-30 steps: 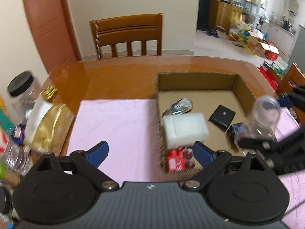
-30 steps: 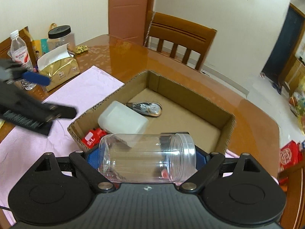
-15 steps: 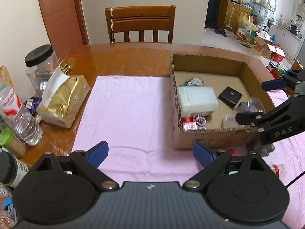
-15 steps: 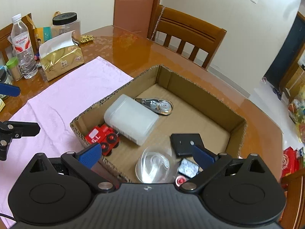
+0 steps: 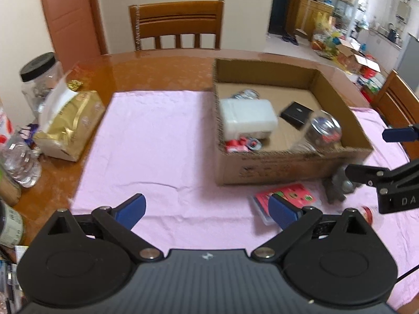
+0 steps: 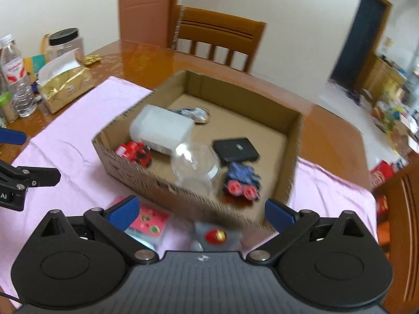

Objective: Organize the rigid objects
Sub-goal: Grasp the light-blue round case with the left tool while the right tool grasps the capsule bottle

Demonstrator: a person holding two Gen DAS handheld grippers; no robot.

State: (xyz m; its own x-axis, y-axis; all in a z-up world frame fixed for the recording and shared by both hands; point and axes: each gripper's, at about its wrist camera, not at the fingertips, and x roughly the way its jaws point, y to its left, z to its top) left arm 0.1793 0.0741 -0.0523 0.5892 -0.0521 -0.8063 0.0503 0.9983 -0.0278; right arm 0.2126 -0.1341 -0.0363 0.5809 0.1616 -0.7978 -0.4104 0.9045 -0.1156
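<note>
A cardboard box stands on the pink cloth. Inside lie a clear jar, a white plastic container, a black square case, a red toy car and a blue-and-red toy. My right gripper is open and empty, just short of the box's near wall. My left gripper hovers over the cloth left of the box, its jaws opening with nothing between them. A pink card pack lies before the box.
A grey toy figure and a small red-capped item lie on the cloth near the box. A gold tissue pack, a black-lidded jar and a water bottle crowd the left edge. A wooden chair stands behind.
The right gripper let go of the clear jar, which now lies in the box. Both grippers drew back toward the near side, bringing the pink pack and grey toy into view.
</note>
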